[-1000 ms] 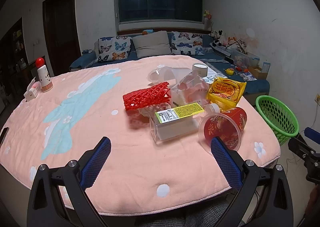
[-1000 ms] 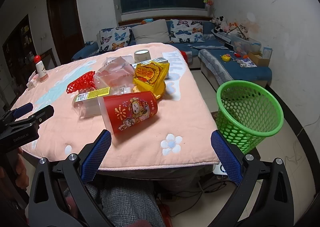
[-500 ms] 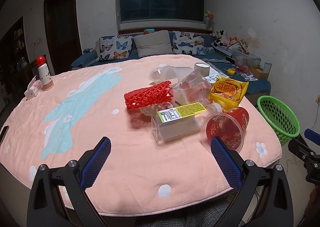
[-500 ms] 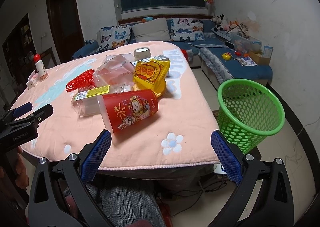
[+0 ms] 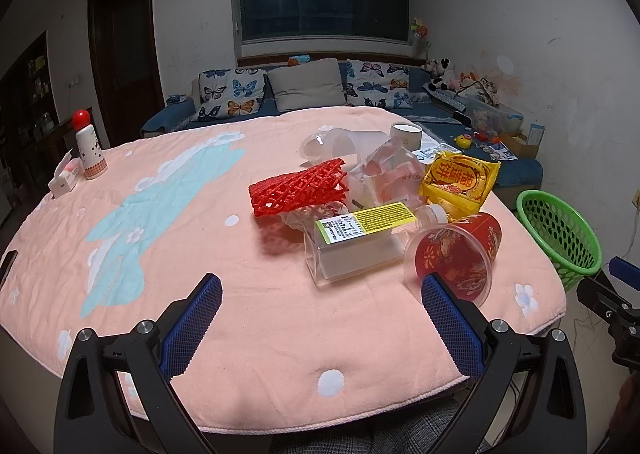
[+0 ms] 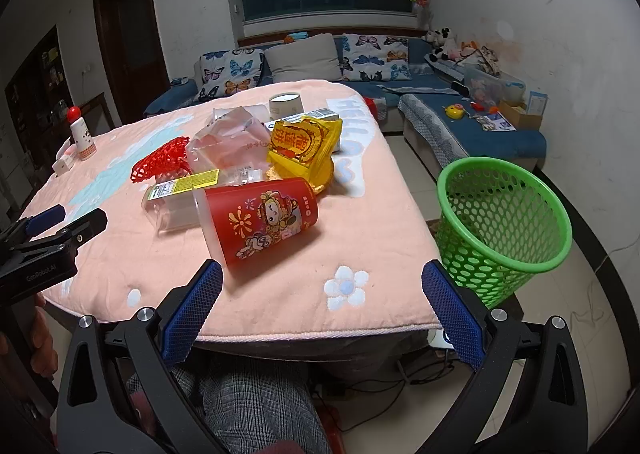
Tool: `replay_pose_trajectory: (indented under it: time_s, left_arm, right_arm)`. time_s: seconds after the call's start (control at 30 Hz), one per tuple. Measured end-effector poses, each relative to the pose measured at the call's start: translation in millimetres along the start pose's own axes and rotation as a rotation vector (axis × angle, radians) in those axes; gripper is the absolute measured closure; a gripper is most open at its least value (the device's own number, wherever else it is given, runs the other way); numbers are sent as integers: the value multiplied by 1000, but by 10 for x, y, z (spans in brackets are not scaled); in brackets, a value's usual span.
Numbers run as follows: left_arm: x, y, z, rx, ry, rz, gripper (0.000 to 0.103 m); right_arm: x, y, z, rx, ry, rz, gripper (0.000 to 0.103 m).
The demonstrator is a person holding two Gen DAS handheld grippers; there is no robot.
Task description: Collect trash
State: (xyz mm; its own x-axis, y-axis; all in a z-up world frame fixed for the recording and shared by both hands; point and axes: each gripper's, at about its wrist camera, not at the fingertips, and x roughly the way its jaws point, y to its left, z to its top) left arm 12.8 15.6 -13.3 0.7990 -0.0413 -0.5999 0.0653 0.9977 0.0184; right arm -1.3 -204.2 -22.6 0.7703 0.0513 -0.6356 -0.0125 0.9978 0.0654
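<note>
Jaws of our left gripper (image 5: pixel 320 320) and right gripper (image 6: pixel 322 314) stood apart, empty; red cup (image 6: pixel 258 219) lay near tabletop (image 6: pixel 380 254) edge, green basket (image 6: pixel 502 225) beside it.

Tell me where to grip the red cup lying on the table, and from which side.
Grip the red cup across its round body near the middle, probably with the right gripper, both jaws open, coming from the table's near edge. It lies on its side, mouth toward the clear bottle, so its side faces that gripper.
</note>
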Motion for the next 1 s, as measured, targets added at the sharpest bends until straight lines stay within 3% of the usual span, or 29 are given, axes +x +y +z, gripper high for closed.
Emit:
replay_pose_trajectory:
  time_s: [1.0]
  left_arm:
    - [74, 29, 24, -5, 14, -2, 6]
  right_arm:
    - [63, -6, 35, -4, 8, 2, 4]
